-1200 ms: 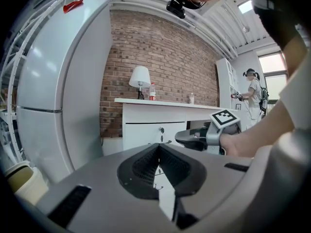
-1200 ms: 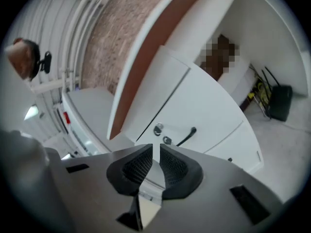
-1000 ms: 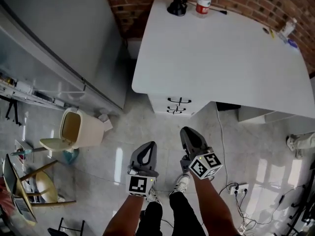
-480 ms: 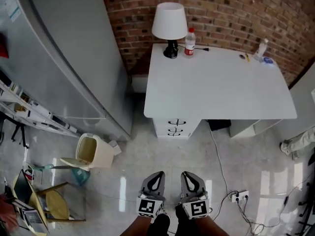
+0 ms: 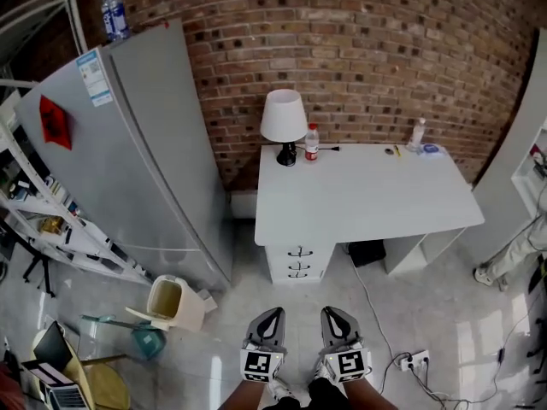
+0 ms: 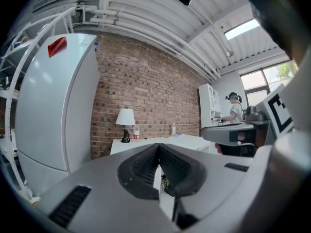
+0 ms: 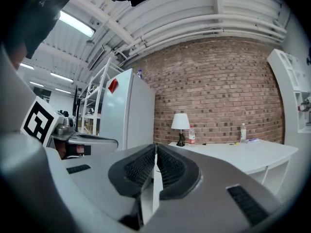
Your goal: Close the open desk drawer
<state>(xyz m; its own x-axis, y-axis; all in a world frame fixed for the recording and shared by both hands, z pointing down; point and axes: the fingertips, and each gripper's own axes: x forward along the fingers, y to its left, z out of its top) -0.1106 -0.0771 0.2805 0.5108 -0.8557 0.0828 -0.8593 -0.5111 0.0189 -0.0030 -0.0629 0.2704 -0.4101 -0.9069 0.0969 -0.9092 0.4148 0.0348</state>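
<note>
Your left gripper (image 5: 271, 313) is clenched on nothing at 6 o'clock. Your right gripper (image 5: 332, 312), just beside it, has just been closing, jaws together, empty. At 12 o'clock, the desk (image 5: 367, 203) holds 3 drawers (image 5: 299, 263), all flush.

Left gripper (image 5: 272, 314), right gripper (image 5: 332, 313) sat side by side, level. Left jaws stood together, empty; right jaws had just closed, nothing between.

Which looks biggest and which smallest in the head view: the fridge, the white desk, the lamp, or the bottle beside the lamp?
Largest to smallest, as they look:
1. fridge
2. white desk
3. lamp
4. bottle
No two look alike in size here.
</note>
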